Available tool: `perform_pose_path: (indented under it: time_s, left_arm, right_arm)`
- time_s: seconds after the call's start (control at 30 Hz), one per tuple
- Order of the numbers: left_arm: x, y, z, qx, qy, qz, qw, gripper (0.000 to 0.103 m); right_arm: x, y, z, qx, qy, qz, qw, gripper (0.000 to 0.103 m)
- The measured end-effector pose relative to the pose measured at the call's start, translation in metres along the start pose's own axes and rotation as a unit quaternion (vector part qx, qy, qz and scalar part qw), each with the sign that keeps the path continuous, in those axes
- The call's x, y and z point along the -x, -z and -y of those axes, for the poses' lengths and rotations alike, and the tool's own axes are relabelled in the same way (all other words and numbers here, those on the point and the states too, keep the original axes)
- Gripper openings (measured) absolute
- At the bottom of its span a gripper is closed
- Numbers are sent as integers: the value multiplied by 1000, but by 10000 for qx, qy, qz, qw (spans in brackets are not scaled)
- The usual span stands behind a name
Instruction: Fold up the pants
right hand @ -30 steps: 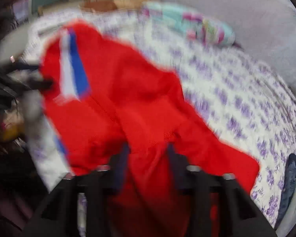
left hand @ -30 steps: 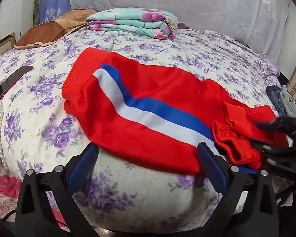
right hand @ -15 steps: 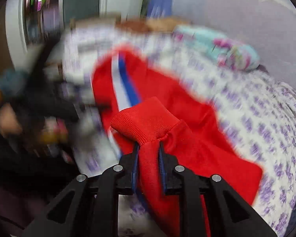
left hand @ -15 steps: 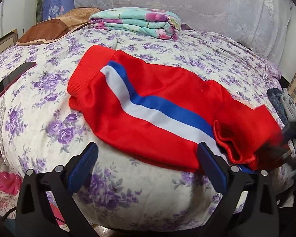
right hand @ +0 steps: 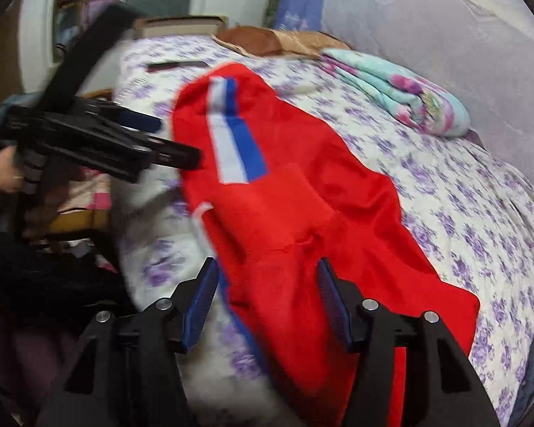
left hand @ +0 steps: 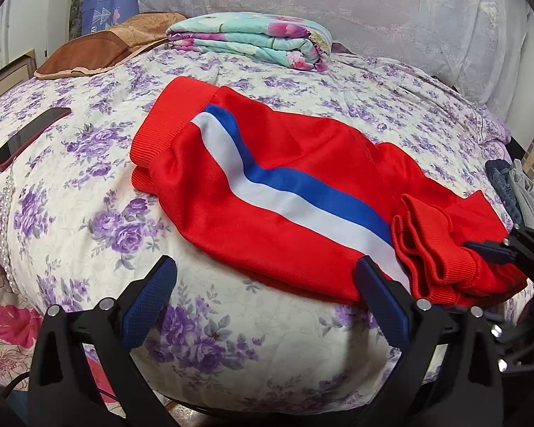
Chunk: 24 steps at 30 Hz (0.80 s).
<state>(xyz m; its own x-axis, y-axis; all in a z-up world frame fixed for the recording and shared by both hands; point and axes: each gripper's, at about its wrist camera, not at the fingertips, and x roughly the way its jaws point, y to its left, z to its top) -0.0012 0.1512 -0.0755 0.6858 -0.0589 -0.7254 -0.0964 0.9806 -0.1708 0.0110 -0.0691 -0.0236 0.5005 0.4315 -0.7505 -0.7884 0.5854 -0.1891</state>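
Red track pants (left hand: 267, 192) on floral bedspread (left hand: 89, 213): legs stacked, cuffs (left hand: 430, 249) folded partway toward waistband (left hand: 167, 121), final fold outstanding; left gripper (left hand: 263, 302) and right gripper (right hand: 267, 299) both spread, holding nothing.

A bed (left hand: 89, 220) covered in a white spread printed with purple flowers carries red pants (left hand: 274, 185) with a blue-and-white side stripe, laid flat across its middle, cuffs bunched at the near right edge. A folded floral quilt (left hand: 252, 41) sits farther back. A brown cushion (left hand: 99, 48) lies at the far left, and a dark phone (left hand: 28, 137) rests apart near the left edge.
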Motion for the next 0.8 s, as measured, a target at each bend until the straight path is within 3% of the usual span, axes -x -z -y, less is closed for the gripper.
perform_pose_path:
  time_s: [0.13, 0.2, 0.33, 0.47, 0.57, 0.67, 0.73, 0.8]
  left_arm:
    - [0, 1, 0, -14, -10, -12, 10000, 98]
    - [0, 1, 0, -10, -4, -8, 10000, 98]
    - [-1, 1, 0, -9, 26, 6, 10000, 98]
    - [-2, 0, 1, -29, 85, 30, 10000, 98]
    - [-3, -3, 0, -20, 122, 50, 9999, 98]
    - [-1, -3, -2, 55, 155, 129, 9998, 98]
    - [4, -2, -8, 176, 154, 160, 9996, 98]
    - [13, -1, -20, 392, 113, 172, 9990, 98]
  right_arm:
    - [-15, 4, 2, -134, -52, -190, 9997, 43]
    - [-9, 6, 13, -432, -56, -123, 9990, 26]
    - [29, 14, 53, -1249, 59, 281, 9918, 22]
    - [94, 27, 98, -1856, 627, 813, 9773, 22]
    - [109, 21, 102, -1648, 1026, 794, 9777, 22]
    - [60, 10, 75, -1199, 863, 274, 9887, 27]
    - [11, 11, 49, -919, 656, -103, 9935, 43]
    - [-16, 17, 31, -706, 851, -277, 9935, 60]
